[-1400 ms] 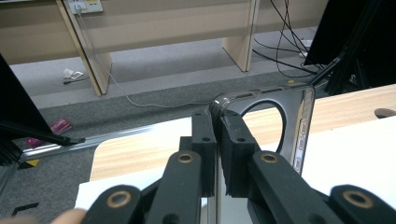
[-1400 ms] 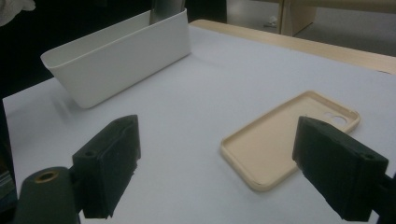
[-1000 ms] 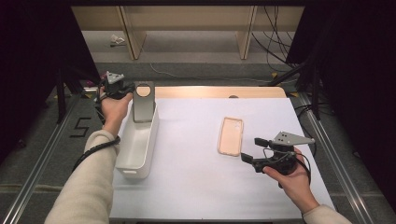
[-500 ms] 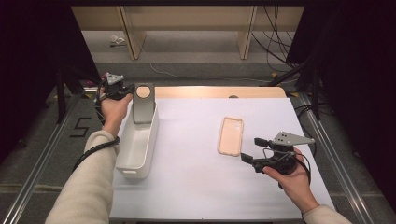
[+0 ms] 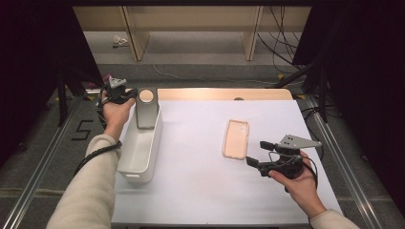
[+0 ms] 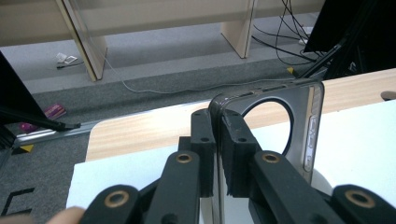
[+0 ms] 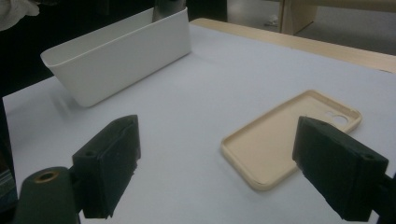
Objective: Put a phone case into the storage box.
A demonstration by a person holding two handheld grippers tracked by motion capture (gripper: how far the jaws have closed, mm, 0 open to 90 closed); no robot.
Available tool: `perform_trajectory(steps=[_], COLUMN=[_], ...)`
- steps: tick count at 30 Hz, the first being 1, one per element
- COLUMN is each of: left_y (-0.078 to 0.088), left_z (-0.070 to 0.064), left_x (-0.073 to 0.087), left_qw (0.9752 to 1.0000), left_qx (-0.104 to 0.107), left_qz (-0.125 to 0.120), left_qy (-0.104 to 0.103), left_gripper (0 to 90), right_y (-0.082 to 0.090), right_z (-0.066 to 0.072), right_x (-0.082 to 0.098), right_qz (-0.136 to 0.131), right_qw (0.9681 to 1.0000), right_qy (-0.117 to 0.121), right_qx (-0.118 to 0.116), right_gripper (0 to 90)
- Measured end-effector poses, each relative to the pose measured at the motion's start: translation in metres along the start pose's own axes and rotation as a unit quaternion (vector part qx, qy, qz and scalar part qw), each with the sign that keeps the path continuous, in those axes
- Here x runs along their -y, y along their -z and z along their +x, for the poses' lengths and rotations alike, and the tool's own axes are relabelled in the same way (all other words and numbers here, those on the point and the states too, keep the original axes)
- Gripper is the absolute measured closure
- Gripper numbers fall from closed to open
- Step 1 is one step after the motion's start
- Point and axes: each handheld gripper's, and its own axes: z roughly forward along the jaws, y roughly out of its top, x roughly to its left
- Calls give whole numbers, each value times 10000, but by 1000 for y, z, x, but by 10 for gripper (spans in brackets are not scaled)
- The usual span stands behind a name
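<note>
While the left tool (image 5: 130,94) stays clenched on the top edge of the grey phone case (image 5: 145,109), almost nothing shifts between the earlier high views and this one: the case stands upright at the far end of the white bin (image 5: 141,145), its lower part inside, and the hand has barely moved. That suggests the placing is nearly done and only the release is left. The right tool (image 5: 255,153) rests near the front right of the white surface (image 5: 200,191), jaws spread wide and grasping nothing, just beside the beige phone case (image 5: 235,139), which lies flat, hollow side up. The grey case is dark and glossy, with a large round cutout near its top and side buttons along one edge.
</note>
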Motion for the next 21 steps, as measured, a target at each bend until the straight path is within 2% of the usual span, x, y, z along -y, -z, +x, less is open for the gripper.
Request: perform_trajectory(steps=[11,15,21], left_y=[-5,-5,-4], left_z=[1,2,1], left_x=[5,5,4], left_qw=[10000,9999,9997], left_qx=[-14,-24,-184], left_qz=[75,122,117], left_qy=[-22,-18,93], left_gripper=[820,771,649], right_y=[0,0,0], right_z=[0,0,0], right_x=[0,0,0], right_qz=[10,6,11], right_qw=[10000,10000,10000], right_qy=[-9,-6,-13], right_qx=[7,6,8], right_gripper=[161,161,161])
